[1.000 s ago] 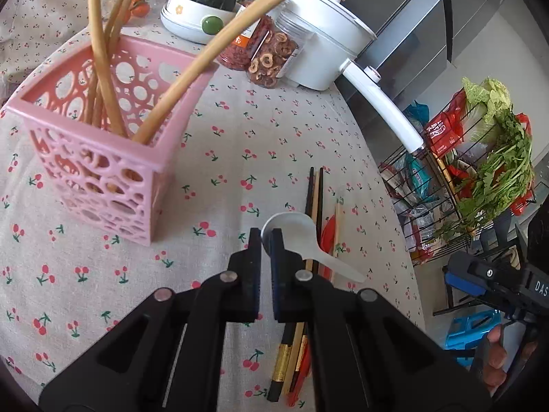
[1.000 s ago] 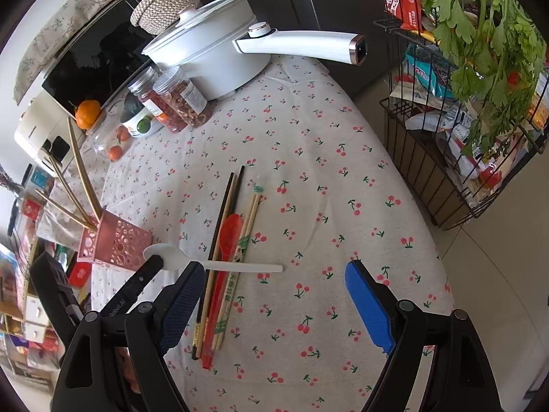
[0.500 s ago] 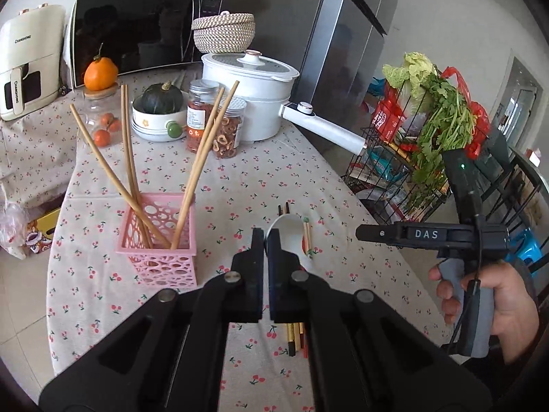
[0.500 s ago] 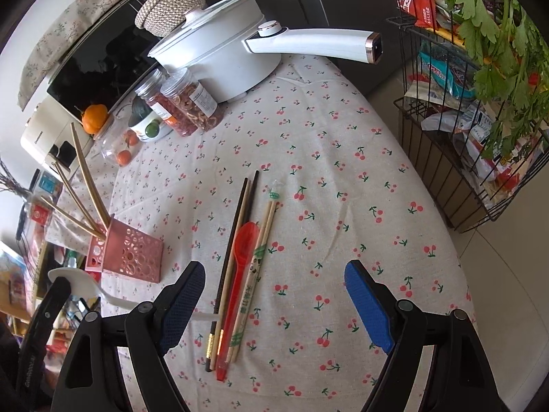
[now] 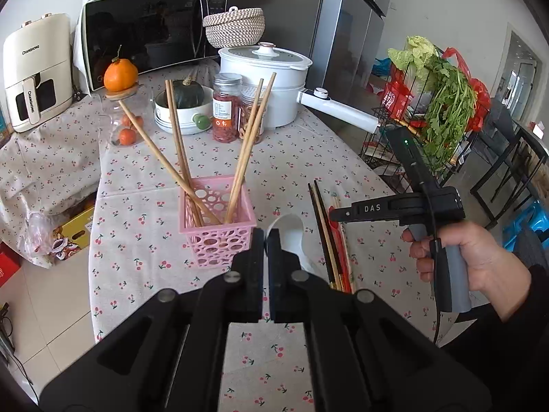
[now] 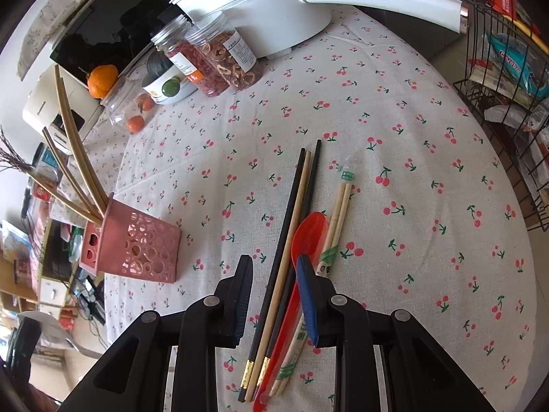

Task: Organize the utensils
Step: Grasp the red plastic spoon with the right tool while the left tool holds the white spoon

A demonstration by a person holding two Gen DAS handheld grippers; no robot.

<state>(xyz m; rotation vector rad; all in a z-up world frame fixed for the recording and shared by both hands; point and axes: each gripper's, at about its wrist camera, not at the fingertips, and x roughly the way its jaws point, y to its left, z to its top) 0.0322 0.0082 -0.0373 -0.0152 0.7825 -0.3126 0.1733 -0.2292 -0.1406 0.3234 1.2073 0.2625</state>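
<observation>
The left tongs (image 5: 266,240) are gripping the white spoon (image 5: 290,237), holding it just right of the pink basket (image 5: 219,230). The right tongs (image 6: 274,274) have just been closing around the black chopsticks (image 6: 291,226) lying beside the red spoon (image 6: 307,231) mid-bench (image 6: 394,96), pads not visibly pressing; open cloth stretches beyond toward the pot (image 6: 260,10).

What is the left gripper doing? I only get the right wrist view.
Observer: The left gripper has its jaws shut on a white spoon, just right of the pink basket in its view.
Operator: Is there room in that basket?
Observer: Yes. It holds only wooden chopsticks, leaning out to the sides, and the middle is free.
</observation>
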